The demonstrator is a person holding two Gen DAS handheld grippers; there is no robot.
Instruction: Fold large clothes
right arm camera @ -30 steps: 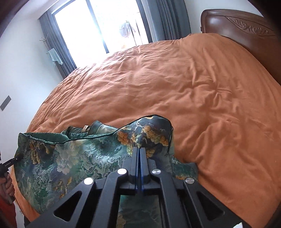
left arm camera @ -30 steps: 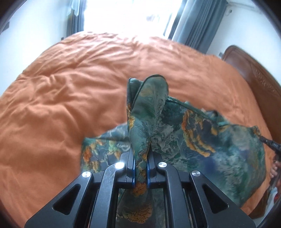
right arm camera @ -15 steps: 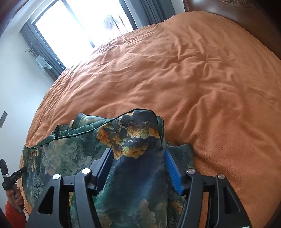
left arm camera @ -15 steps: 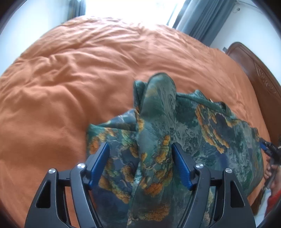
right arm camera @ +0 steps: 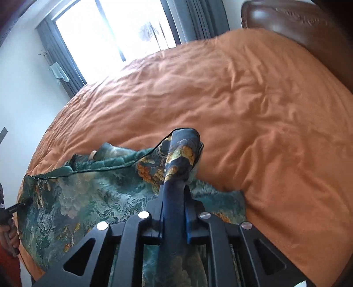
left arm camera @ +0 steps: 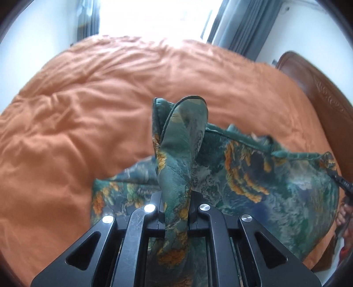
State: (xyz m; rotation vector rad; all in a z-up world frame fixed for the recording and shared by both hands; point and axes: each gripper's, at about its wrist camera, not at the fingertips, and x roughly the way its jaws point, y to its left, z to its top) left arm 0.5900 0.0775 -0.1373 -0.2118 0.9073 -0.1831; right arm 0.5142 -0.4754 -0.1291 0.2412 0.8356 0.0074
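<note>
Draping over orange duvet point(right arm camera: 253, 114): green-gold patterned garment point(left arm camera: 253, 183), corners pinched in both just-closed fingers point(left arm camera: 164, 199).

We see a green patterned garment point(left arm camera: 253, 176) of satiny, faintly sheened cloth, a matt, creased orange cotton-like bedspread point(left arm camera: 88, 106), a glossy carved wooden headboard point(right arm camera: 286, 24), and matt black plastic-looking gripper point(left arm camera: 176, 198) arms with shiny metal screws.

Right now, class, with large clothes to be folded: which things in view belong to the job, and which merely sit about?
Belong to the job:
- green patterned garment, pinched at two corners
- left gripper
- right gripper
- orange bedcover, the folding surface

Merely about:
- wooden headboard
- grey curtains
- window
</note>
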